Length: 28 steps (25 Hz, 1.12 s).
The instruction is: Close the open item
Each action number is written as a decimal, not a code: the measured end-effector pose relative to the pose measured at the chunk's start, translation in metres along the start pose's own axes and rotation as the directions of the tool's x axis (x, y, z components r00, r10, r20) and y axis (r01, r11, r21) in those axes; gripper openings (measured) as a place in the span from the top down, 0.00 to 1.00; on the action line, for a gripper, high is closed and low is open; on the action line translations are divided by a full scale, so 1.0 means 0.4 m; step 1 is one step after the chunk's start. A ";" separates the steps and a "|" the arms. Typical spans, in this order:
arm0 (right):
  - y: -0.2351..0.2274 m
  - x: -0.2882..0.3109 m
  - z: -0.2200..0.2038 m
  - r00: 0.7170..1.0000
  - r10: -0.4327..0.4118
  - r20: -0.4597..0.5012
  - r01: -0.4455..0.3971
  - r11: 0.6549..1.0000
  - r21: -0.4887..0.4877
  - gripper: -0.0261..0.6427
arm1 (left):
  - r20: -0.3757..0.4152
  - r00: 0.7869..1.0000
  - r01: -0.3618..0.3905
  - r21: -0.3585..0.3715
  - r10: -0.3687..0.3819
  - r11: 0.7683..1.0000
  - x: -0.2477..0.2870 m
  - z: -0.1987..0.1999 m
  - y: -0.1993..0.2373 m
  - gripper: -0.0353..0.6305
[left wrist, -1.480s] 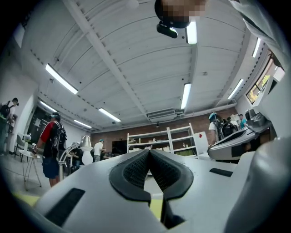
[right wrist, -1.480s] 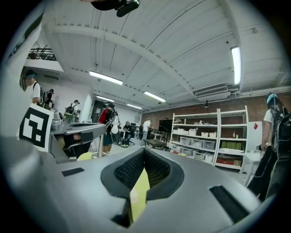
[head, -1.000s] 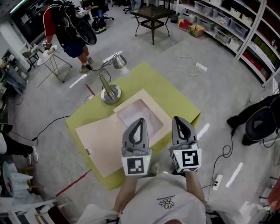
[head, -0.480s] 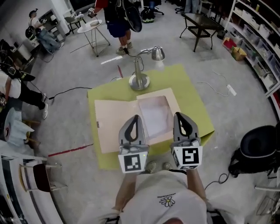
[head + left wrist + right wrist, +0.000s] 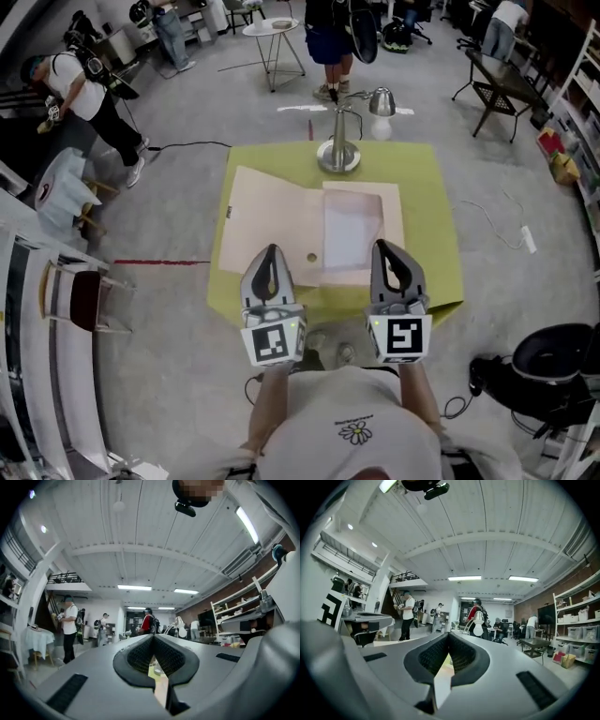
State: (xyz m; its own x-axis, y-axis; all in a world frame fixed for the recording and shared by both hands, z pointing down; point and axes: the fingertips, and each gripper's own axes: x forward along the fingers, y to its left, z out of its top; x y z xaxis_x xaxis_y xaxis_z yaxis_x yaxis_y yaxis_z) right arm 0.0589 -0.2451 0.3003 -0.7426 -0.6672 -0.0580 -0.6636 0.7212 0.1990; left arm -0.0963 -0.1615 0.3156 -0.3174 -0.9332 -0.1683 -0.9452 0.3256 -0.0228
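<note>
Beige card folder [image 5: 277,230] lies spread open flat across the middle of the yellow-green table [image 5: 433,216]; judged light, thin and floppy, it is best taken at the left flap's free outer edge. Both the left gripper [image 5: 270,255] and the right gripper [image 5: 388,251] hold their jaws together on nothing. A metal desk lamp [image 5: 339,150] stands at the table's far edge; grey floor [image 5: 169,319], shelving [image 5: 576,620] and people [image 5: 89,89] surround it.

I can read no word or number anywhere. The cubes [image 5: 272,343] on my left gripper [image 5: 272,253] and right gripper [image 5: 386,248] bear only black-and-white square markers. The print under the daisy on my shirt [image 5: 356,434] is too small, as is the dark tag [image 5: 228,212] at the beige folder's [image 5: 277,230] nine o'clock edge.
</note>
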 end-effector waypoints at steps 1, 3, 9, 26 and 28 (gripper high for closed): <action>0.007 -0.012 -0.005 1.000 0.017 -0.001 -0.017 1.000 0.005 0.94 | -0.012 1.000 -0.020 0.015 0.020 1.000 -0.026 -0.011 0.006 0.93; 0.013 -0.032 -0.012 0.999 0.032 -0.001 -0.032 0.999 0.019 0.94 | -0.027 0.998 -0.049 0.018 0.050 0.999 -0.063 -0.016 0.012 0.93; 0.056 -0.060 -0.019 0.999 0.043 -0.024 -0.043 0.999 0.019 0.94 | -0.008 0.998 -0.068 0.018 0.068 0.998 -0.094 0.014 0.055 0.93; 0.395 0.060 -0.029 0.992 -0.003 -0.126 0.012 0.998 0.069 0.94 | -0.026 0.997 -0.078 0.002 0.078 0.997 -0.166 0.006 0.419 0.93; 0.419 0.070 -0.027 0.992 0.019 -0.123 -0.013 0.999 0.046 0.94 | -0.027 0.996 -0.081 0.000 0.081 0.997 -0.173 0.003 0.434 0.93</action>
State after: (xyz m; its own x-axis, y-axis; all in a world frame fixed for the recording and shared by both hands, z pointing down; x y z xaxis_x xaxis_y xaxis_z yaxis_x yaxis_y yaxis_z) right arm -0.0720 -0.1449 0.3425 -0.7382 -0.6713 0.0663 -0.6571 0.7378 0.1542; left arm -0.2384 -0.0402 0.3221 -0.3949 -0.9076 -0.1425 -0.9164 0.4002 -0.0096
